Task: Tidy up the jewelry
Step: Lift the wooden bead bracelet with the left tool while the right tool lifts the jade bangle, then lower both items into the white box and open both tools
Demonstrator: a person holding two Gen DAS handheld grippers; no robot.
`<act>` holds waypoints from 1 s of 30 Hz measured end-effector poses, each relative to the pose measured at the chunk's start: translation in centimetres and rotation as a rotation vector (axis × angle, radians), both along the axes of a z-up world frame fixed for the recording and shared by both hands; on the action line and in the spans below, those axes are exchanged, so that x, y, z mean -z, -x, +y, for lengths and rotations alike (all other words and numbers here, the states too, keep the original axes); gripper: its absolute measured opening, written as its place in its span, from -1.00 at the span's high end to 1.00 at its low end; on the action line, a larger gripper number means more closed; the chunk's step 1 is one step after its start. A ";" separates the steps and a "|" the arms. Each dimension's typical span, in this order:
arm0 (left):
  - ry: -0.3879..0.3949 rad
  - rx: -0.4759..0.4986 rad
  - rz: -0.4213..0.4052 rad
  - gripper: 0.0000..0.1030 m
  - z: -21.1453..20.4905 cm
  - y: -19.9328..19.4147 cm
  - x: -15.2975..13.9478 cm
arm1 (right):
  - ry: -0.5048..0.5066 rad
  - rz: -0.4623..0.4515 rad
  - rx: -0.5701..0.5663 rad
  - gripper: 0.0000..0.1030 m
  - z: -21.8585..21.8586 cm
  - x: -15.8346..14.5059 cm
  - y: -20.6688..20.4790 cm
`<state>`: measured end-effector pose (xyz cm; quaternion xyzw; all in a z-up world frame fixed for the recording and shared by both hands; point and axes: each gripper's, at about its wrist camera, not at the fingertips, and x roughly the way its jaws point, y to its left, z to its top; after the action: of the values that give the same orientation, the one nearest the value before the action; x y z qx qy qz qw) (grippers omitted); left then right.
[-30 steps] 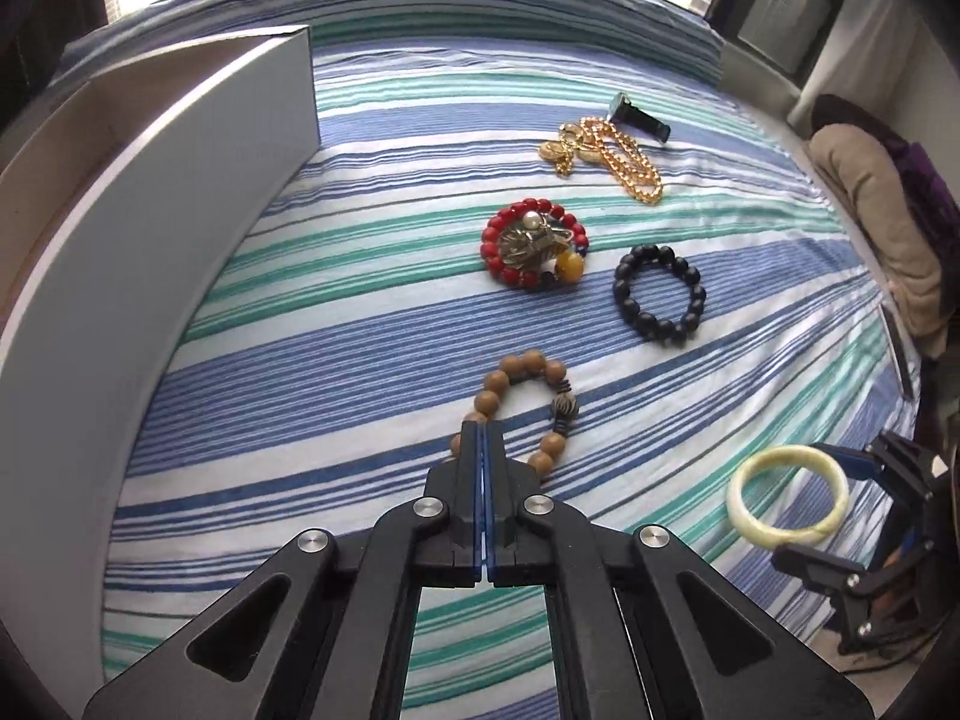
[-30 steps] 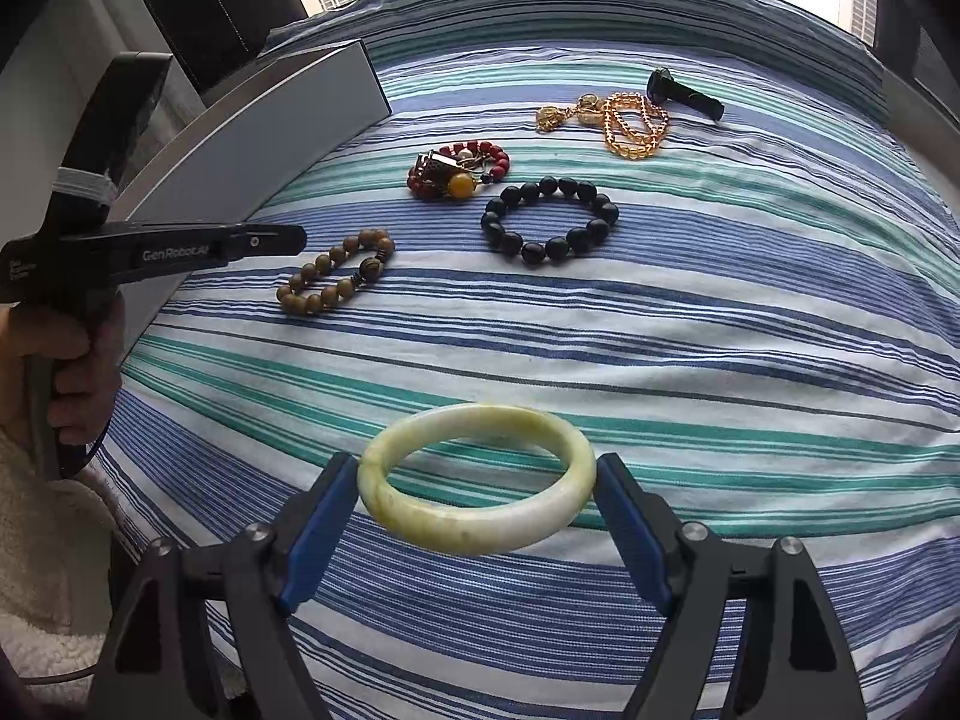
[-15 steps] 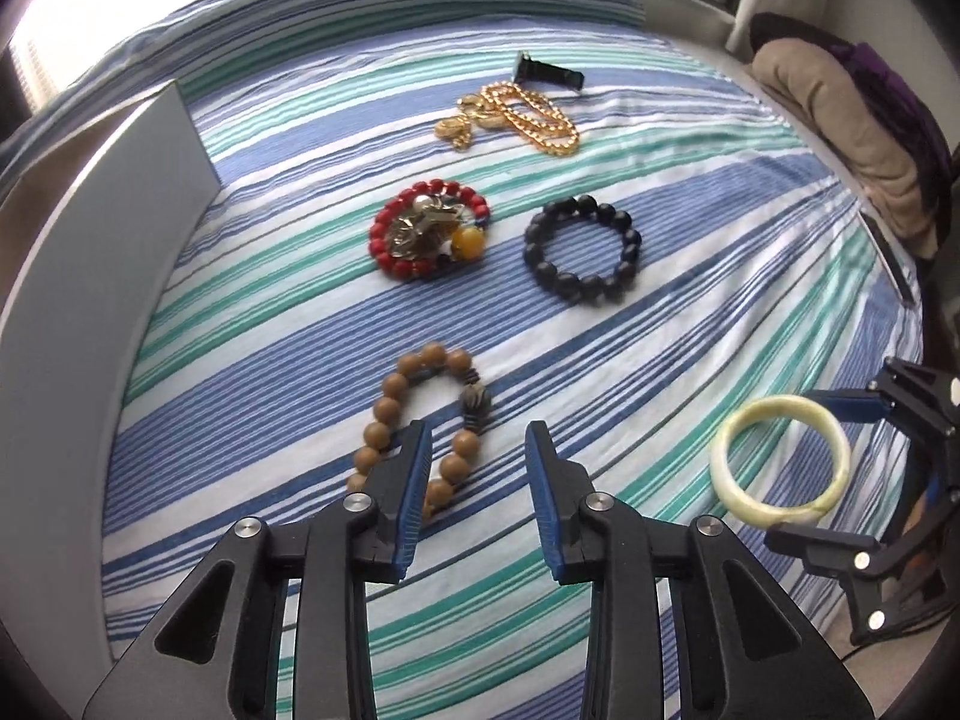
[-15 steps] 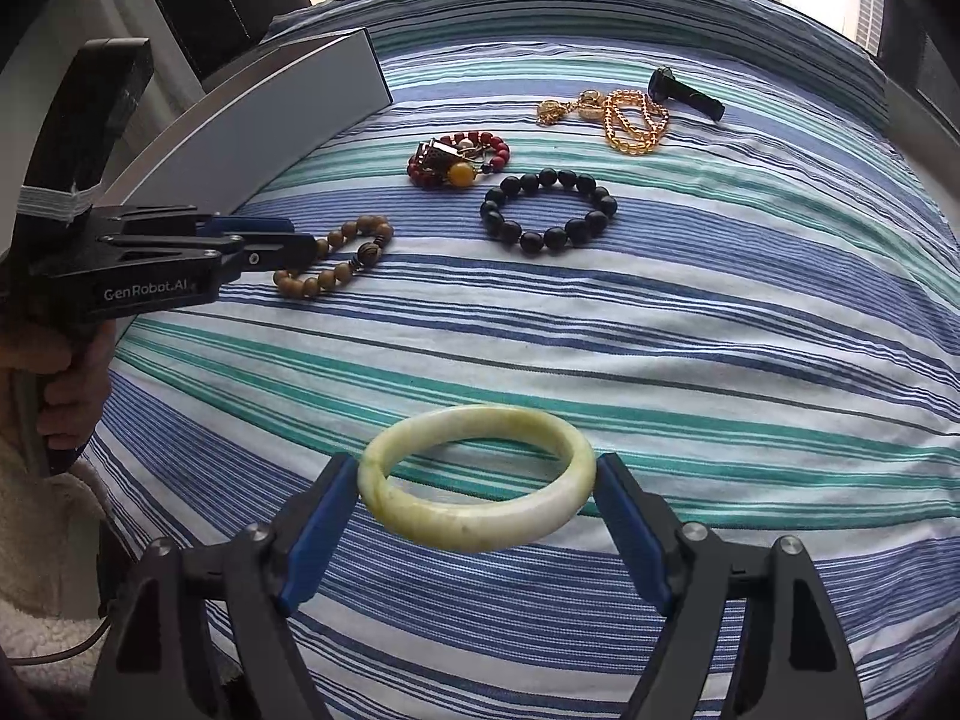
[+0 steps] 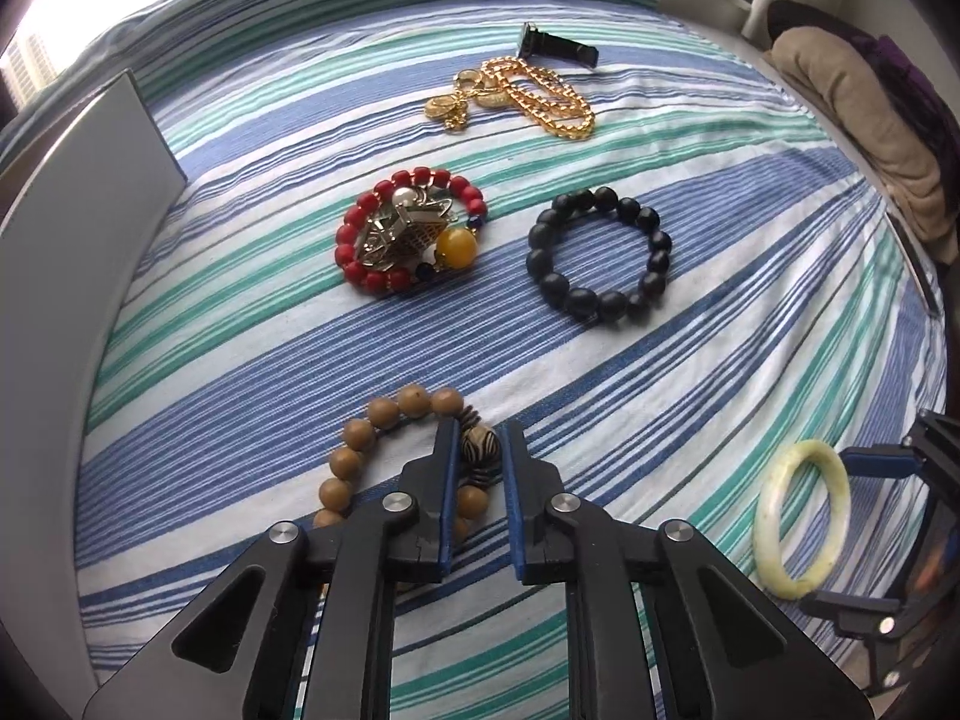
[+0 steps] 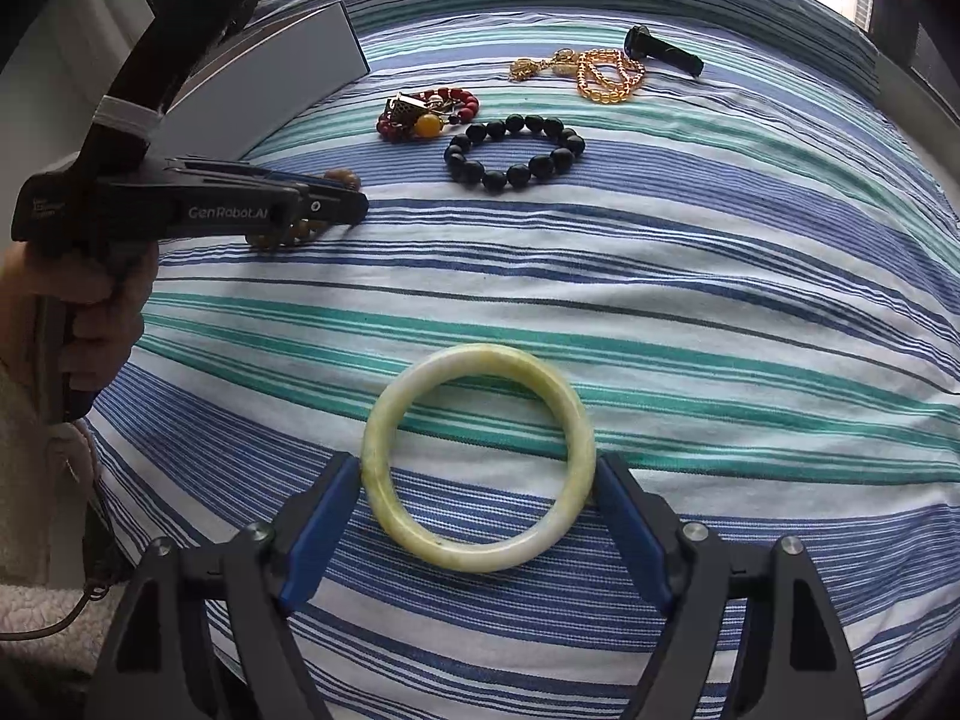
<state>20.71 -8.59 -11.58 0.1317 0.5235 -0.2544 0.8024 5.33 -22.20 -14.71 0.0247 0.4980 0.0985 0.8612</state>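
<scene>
A wooden bead bracelet [image 5: 384, 414] lies on the striped bedspread [image 5: 600, 396] near the front. My left gripper [image 5: 478, 429] points steeply down over it. Its jaws are closing, with the bracelet's striped bead between them, and the blue pads touch that bead on both sides. In the right wrist view the left gripper [image 6: 354, 207] covers most of the bracelet [image 6: 345, 178]. My right gripper [image 6: 478, 468] is shut on a pale green jade bangle [image 6: 480, 357], one pad on each side, low over the bedspread. That bangle [image 5: 767, 516] and the right gripper [image 5: 825, 527] show at the lower right of the left wrist view.
Further back lie a red bead bracelet with metal charms [image 5: 414, 234], a black bead bracelet [image 5: 600, 255], a gold chain [image 5: 522, 96] and a black strap [image 5: 558, 48]. A grey box [image 5: 72, 228] stands along the left. Folded fabric [image 5: 870, 120] lies beyond the right edge.
The left gripper went from shut to open, came down over the wooden bracelet and narrowed around its striped bead. The right gripper sank a little with the bangle.
</scene>
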 end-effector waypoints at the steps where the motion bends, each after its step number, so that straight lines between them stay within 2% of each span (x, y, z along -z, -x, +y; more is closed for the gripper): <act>1: 0.013 -0.008 0.005 0.77 0.2 0.0 0.0 | -0.017 0.005 -0.001 -0.59 -0.3 -0.2 0.1; 6: 0.072 -0.060 0.025 0.78 1.9 0.3 -0.3 | -0.095 0.017 0.013 -0.59 -2.3 -1.3 0.4; 8: 0.096 -0.073 0.025 0.78 2.9 0.9 -0.7 | -0.053 0.021 0.006 -0.58 -2.6 -1.7 0.0; 9: 0.106 -0.080 0.024 0.78 3.3 1.2 -0.9 | -0.008 0.024 -0.002 -0.50 -2.5 -1.7 -0.3; 10: 0.117 -0.086 0.020 0.78 3.8 1.4 -1.3 | 0.035 0.033 -0.019 -0.23 -2.3 -1.4 -0.7; 11: 0.128 -0.092 0.016 0.78 4.2 1.7 -1.6 | 0.058 0.053 -0.037 -0.10 -2.1 -1.0 -1.3; 12: 0.137 -0.098 0.011 0.78 4.7 2.0 -2.1 | 0.067 0.070 -0.047 0.13 -2.0 -0.6 -1.8; 13: 0.145 -0.105 0.003 0.78 5.0 2.3 -2.5 | 0.082 0.078 -0.055 0.21 -1.8 -0.3 -2.3; 15: 0.172 -0.119 -0.011 0.78 6.1 3.0 -3.6 | 0.136 0.057 -0.083 0.26 -1.0 -0.4 -3.0; 17: 0.196 -0.137 -0.027 0.78 7.4 3.8 -4.7 | 0.180 0.045 -0.097 0.63 -0.4 -0.4 -3.6; 18: 0.208 -0.147 -0.036 0.78 8.1 4.1 -5.3 | 0.201 0.044 -0.105 0.75 -0.2 -0.5 -3.7; 22: 0.250 -0.191 -0.088 0.78 11.3 5.7 -8.4 | 0.149 0.012 -0.093 0.79 -0.2 -2.1 -3.5; 30: 0.332 -0.359 -0.209 0.78 20.7 8.1 -15.7 | 0.041 -0.162 -0.149 0.79 3.5 -9.4 -3.9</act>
<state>12.56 12.08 4.11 -0.0710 0.4041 -0.1755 0.8949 9.26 -18.73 -5.30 -0.0382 0.4289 0.1538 0.8893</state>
